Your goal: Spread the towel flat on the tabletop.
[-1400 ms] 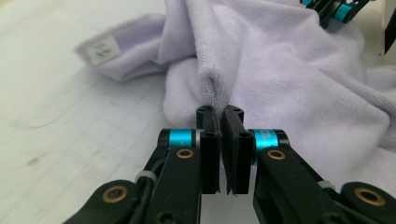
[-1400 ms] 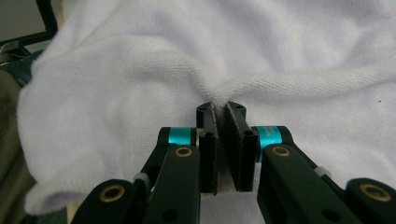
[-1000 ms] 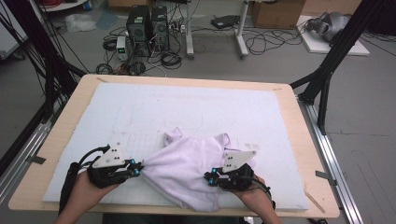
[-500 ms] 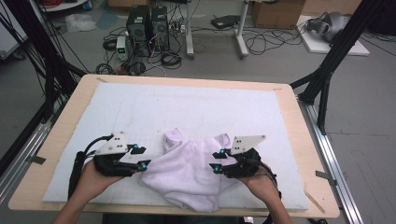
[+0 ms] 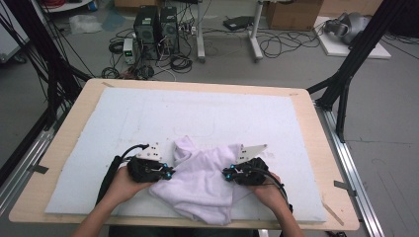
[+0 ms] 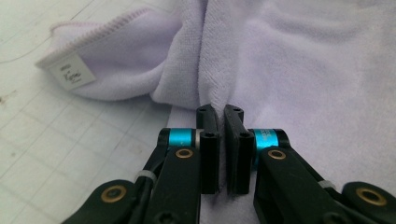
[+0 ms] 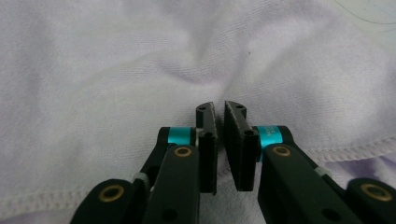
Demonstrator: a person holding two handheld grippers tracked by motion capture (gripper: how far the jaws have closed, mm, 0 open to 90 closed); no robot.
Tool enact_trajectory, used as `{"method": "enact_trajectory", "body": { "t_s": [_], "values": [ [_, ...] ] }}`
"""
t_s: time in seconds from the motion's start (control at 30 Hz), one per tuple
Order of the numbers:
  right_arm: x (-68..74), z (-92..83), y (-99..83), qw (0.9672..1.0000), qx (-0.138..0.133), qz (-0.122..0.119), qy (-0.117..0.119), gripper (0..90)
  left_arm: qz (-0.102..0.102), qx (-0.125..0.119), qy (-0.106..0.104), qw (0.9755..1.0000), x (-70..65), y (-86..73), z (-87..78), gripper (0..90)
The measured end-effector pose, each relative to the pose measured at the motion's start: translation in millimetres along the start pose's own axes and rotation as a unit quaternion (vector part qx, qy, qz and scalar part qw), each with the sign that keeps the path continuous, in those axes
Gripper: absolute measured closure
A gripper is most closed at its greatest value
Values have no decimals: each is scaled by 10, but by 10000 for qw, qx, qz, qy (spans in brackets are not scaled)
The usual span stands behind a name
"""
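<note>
A pale lilac towel (image 5: 200, 182) lies crumpled near the front of the white mat (image 5: 197, 113). My left gripper (image 5: 170, 174) is at its left edge and my right gripper (image 5: 226, 174) at its right side, jaws pointing toward each other. In the left gripper view the left gripper (image 6: 219, 111) is shut on a raised fold of the towel (image 6: 303, 70), its jaws having just been closing; a white label (image 6: 72, 74) shows on a corner. In the right gripper view the right gripper (image 7: 219, 108) has also just closed, pinching puckered towel (image 7: 116, 70) above a stitched hem.
The mat covers most of a wooden table (image 5: 59, 148). Black frame posts (image 5: 346, 74) stand at the table's sides. Computers and cables (image 5: 158, 29) sit on the floor beyond the far edge.
The left gripper has moved right, onto the towel's left edge. The right gripper has shifted a little away from the person. The towel is more bunched between them.
</note>
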State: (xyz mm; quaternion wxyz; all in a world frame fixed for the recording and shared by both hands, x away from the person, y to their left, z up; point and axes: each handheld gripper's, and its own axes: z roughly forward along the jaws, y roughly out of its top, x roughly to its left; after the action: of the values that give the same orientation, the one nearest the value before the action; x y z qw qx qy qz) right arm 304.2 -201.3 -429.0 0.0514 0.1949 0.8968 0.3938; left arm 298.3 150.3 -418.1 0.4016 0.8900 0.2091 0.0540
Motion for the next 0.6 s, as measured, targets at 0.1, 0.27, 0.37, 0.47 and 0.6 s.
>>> {"method": "enact_trajectory", "body": {
  "t_s": [0.1,0.27,0.37,0.47,0.6],
  "values": [
    [60,-74,12,9999,-103,-105,-52,856,30,-78,100,9999,-69,-58,-122,858],
    [280,-198,11,9992,-216,-325,42,858,106,-163,184,9996,-223,-152,-319,862],
    [441,-263,-10,9986,-284,-421,148,858,167,-193,178,9995,-372,-229,-411,862],
    [580,-280,-38,9979,-237,-558,216,858,219,-117,109,9996,-483,-325,-452,861],
    [698,-244,-99,9974,-14,-625,366,852,224,-136,5,9997,-550,-381,-468,822]
  ]
}}
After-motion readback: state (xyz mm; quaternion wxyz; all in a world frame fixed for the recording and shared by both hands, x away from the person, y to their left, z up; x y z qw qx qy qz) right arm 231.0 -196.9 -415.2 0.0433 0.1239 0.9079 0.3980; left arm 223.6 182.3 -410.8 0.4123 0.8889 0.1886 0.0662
